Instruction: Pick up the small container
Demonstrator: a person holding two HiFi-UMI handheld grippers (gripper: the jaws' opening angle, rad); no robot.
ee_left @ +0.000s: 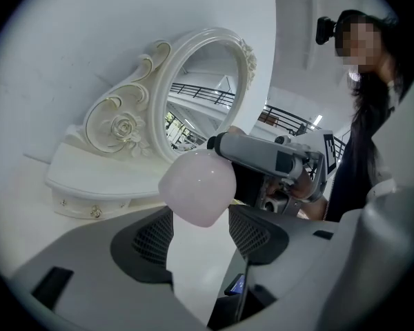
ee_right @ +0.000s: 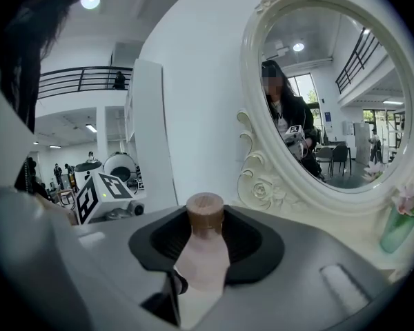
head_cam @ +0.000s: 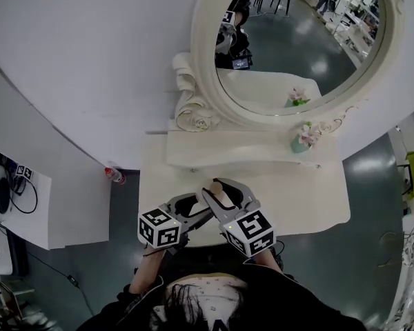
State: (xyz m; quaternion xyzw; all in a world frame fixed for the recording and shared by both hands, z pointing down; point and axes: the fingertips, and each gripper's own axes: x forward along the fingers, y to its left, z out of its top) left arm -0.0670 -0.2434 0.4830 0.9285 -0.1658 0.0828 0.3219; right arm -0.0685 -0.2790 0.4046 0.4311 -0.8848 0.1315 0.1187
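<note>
Standing at the front edge of the dressing table, with both grippers held close together just above that edge. Reaching in with the left gripper from the table's left, pointed rightward along its front, marker cube hanging out past the edge. Holding those jaws spread apart, with the rounded base of the small container at their tips. Pointing the right gripper toward the table's back, tips just beside the left gripper's. Clamping its jaws on the small container's body below the cap, off the tabletop. Showing a bare left forearm angled up from below the table's front edge.
</note>
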